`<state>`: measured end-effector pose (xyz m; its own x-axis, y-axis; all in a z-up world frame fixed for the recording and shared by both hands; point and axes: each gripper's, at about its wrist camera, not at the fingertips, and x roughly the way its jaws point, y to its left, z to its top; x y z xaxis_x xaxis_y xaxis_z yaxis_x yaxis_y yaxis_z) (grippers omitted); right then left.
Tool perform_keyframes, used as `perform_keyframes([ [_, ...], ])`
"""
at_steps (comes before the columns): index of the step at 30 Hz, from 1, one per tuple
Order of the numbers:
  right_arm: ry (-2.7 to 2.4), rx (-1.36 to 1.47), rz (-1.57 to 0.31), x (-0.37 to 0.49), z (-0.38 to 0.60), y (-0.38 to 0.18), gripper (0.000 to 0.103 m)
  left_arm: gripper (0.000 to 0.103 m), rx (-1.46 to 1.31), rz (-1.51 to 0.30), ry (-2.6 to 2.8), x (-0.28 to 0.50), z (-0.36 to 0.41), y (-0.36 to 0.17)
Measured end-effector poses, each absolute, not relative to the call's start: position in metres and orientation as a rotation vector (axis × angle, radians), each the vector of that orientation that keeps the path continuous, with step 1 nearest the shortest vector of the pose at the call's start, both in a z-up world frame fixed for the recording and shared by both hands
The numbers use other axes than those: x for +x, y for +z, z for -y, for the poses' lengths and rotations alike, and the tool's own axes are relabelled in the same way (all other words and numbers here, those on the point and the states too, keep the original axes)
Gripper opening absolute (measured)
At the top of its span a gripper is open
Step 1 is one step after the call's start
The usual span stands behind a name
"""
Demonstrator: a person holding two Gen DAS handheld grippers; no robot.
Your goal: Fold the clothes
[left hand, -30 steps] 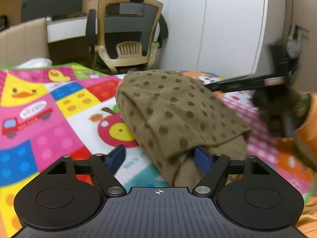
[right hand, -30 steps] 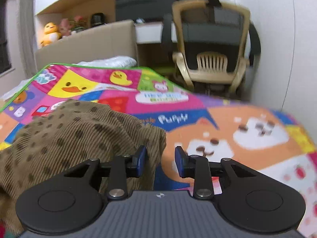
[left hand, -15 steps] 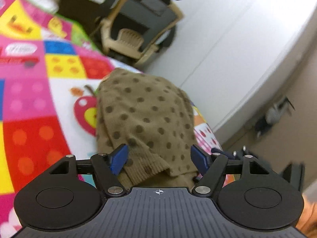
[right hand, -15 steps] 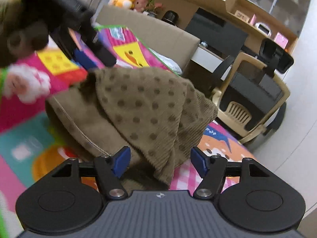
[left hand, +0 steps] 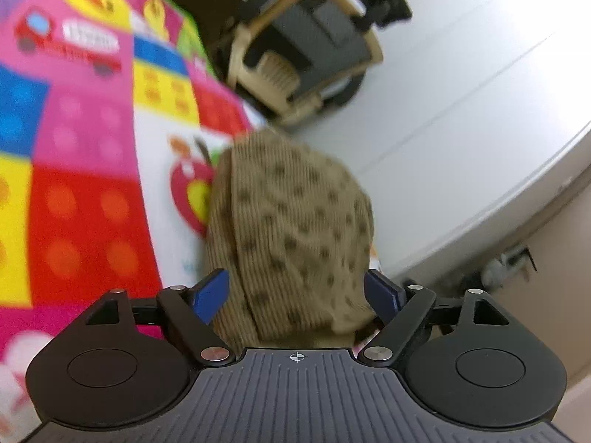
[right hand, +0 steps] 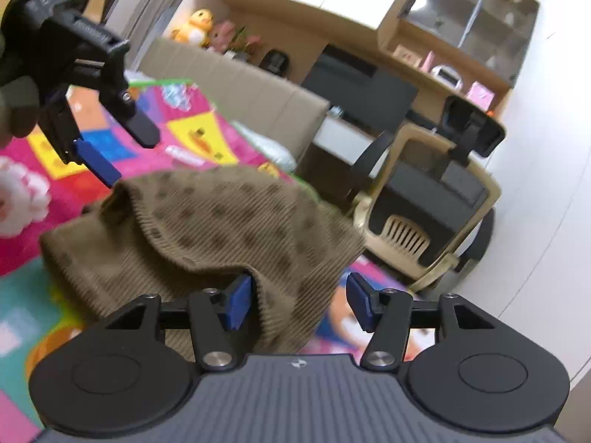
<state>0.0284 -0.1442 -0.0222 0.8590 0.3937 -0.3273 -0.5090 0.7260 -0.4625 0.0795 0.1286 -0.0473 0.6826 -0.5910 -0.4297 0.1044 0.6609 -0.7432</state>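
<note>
Under me lies a bright play mat (left hand: 85, 199) of coloured squares, with ducks, a red truck and an apple printed on it. Behind it stand a beige headboard (right hand: 236, 88) with plush toys on top, a dark monitor (right hand: 358, 88) on a desk, wooden shelving (right hand: 465, 26) and white cupboard doors (left hand: 461, 85). A tan and black office chair (right hand: 436, 199) sits just past the mat's far edge.

The brown dotted corduroy garment (left hand: 291, 236) is heaped on the mat. My left gripper (left hand: 297, 295) has its jaws spread wide on either side of the near end of the cloth, clamping nothing. My right gripper (right hand: 297, 301) is also wide open, a fold of cloth draped against its left pad. In the right wrist view the left gripper sits just above the garment's far corner.
</note>
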Motion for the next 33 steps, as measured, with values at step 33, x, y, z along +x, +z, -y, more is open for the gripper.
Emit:
perform_keyframes([
  [33,0.307,-0.525,-0.206,0.016,0.192,-0.016,0.061,0.096,0.199,-0.326,-0.127,0.018,-0.054,0.002],
])
